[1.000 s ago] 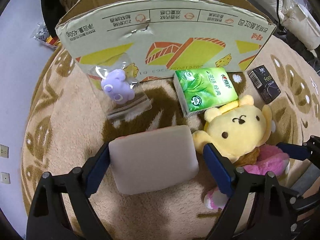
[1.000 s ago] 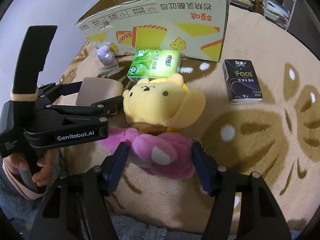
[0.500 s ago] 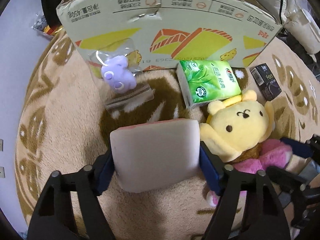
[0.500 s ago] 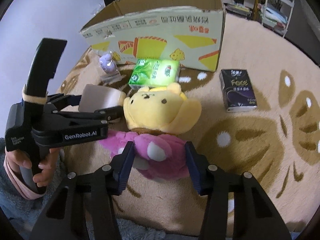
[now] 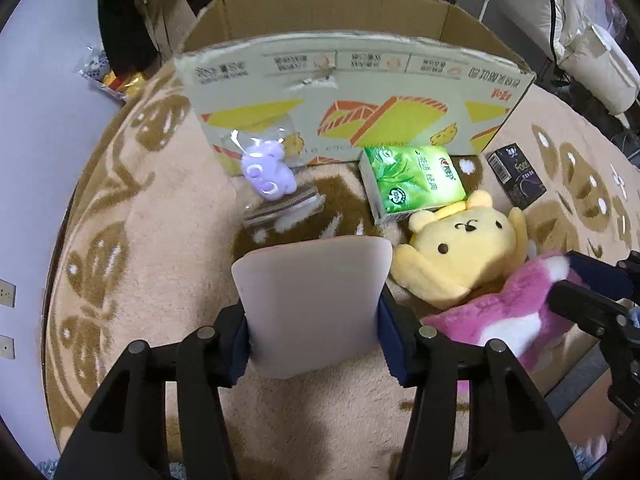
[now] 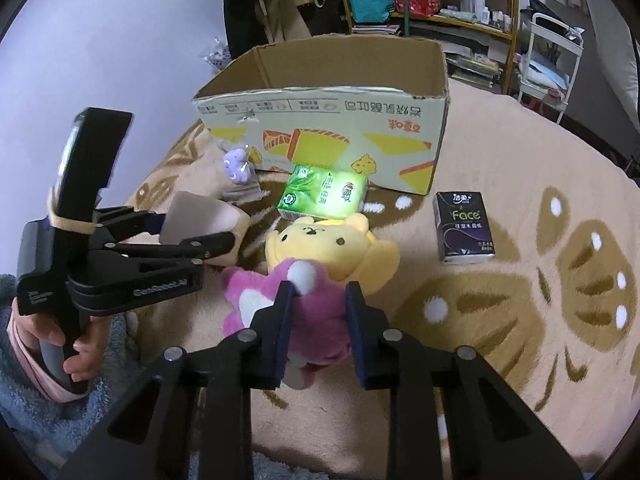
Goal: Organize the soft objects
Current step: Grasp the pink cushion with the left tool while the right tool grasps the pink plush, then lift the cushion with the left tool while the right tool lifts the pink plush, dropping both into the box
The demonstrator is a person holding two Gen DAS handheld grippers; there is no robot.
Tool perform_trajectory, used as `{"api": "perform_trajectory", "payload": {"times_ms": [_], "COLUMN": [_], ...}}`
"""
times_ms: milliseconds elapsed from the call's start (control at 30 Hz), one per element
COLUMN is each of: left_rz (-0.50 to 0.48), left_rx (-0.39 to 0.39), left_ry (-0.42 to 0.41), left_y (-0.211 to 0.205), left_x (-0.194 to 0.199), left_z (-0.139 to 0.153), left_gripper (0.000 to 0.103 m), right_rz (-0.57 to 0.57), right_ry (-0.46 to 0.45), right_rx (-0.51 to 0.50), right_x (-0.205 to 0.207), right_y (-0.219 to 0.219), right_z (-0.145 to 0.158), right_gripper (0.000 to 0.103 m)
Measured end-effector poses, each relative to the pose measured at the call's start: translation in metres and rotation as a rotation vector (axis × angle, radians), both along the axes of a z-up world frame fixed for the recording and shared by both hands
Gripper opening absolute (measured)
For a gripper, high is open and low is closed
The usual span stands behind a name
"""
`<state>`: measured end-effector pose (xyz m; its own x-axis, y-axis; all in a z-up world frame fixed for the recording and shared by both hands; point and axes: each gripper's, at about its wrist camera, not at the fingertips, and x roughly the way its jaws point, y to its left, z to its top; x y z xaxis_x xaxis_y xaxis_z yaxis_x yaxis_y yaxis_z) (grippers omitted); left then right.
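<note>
The pink-dressed yellow bear plush (image 6: 320, 264) lies on the rug (image 6: 520, 320), its long axis running to 12 o'clock, head toward the cardboard box (image 6: 320, 120). The right gripper (image 6: 318, 300) jaws are clenched on its pink body. At 9 o'clock, the left gripper (image 5: 314, 324) jaws are closing, pressing a pale foam pad (image 5: 312, 296).

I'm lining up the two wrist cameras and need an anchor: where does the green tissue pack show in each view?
Left wrist view: the green tissue pack lies right of centre in the upper half, just in front of the cardboard box and above the yellow bear's head.
Right wrist view: the pack sits at centre, again against the box front, just behind the bear's head.
Shared landmark: the cardboard box.
</note>
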<state>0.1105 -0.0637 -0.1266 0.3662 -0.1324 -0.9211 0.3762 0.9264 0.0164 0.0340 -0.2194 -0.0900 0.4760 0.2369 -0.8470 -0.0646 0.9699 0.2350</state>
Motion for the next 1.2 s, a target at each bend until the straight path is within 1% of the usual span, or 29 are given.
{"api": "perform_trajectory", "payload": {"times_ms": [67, 167, 267, 333, 367, 500, 633, 667, 767, 900, 1033, 1200], "left_rz": [0.017, 0.039, 0.058, 0.064, 0.064, 0.066, 0.064, 0.064, 0.066, 0.091, 0.112, 0.124], "left_rx": [0.007, -0.009, -0.019, -0.019, -0.018, -0.014, -0.038, -0.050, -0.122, -0.147, -0.153, -0.126], "left_ry": [-0.011, -0.015, -0.038, -0.054, -0.062, -0.112, -0.187, -0.210, -0.282, -0.374, -0.404, -0.443], "left_y": [0.003, 0.008, 0.012, 0.015, 0.016, 0.019, 0.022, 0.022, 0.026, 0.030, 0.033, 0.029], "left_x": [0.000, 0.001, -0.002, -0.003, -0.005, -0.014, -0.023, -0.025, -0.031, -0.035, -0.030, -0.018], "left_z": [0.002, 0.006, 0.015, 0.018, 0.020, 0.032, 0.049, 0.054, 0.071, 0.089, 0.097, 0.103], "left_gripper": [0.053, 0.053, 0.053, 0.053, 0.053, 0.053, 0.053, 0.053, 0.053, 0.053, 0.053, 0.053], "right_rz": [-0.002, -0.008, 0.001, 0.020, 0.025, 0.034, -0.012, -0.021, -0.048, -0.073, -0.081, -0.083], "right_ry": [0.014, 0.014, 0.019, 0.033, 0.026, -0.040, -0.105, -0.119, -0.176, -0.248, -0.313, -0.365], "right_rx": [0.018, 0.038, 0.060, 0.045, 0.030, 0.025, 0.042, 0.041, 0.008, 0.013, -0.004, -0.017], "right_x": [0.001, 0.003, 0.005, 0.007, 0.007, 0.000, -0.006, -0.006, -0.008, -0.009, -0.006, 0.006], "right_y": [-0.001, 0.002, 0.007, 0.013, 0.016, 0.016, 0.004, 0.001, -0.004, -0.012, -0.015, -0.021], "right_z": [-0.003, -0.006, -0.009, -0.012, -0.011, 0.002, 0.018, 0.020, 0.031, 0.043, 0.058, 0.074], "right_gripper": [0.027, 0.027, 0.027, 0.026, 0.025, 0.025, 0.025, 0.025, 0.025, 0.025, 0.025, 0.025]}}
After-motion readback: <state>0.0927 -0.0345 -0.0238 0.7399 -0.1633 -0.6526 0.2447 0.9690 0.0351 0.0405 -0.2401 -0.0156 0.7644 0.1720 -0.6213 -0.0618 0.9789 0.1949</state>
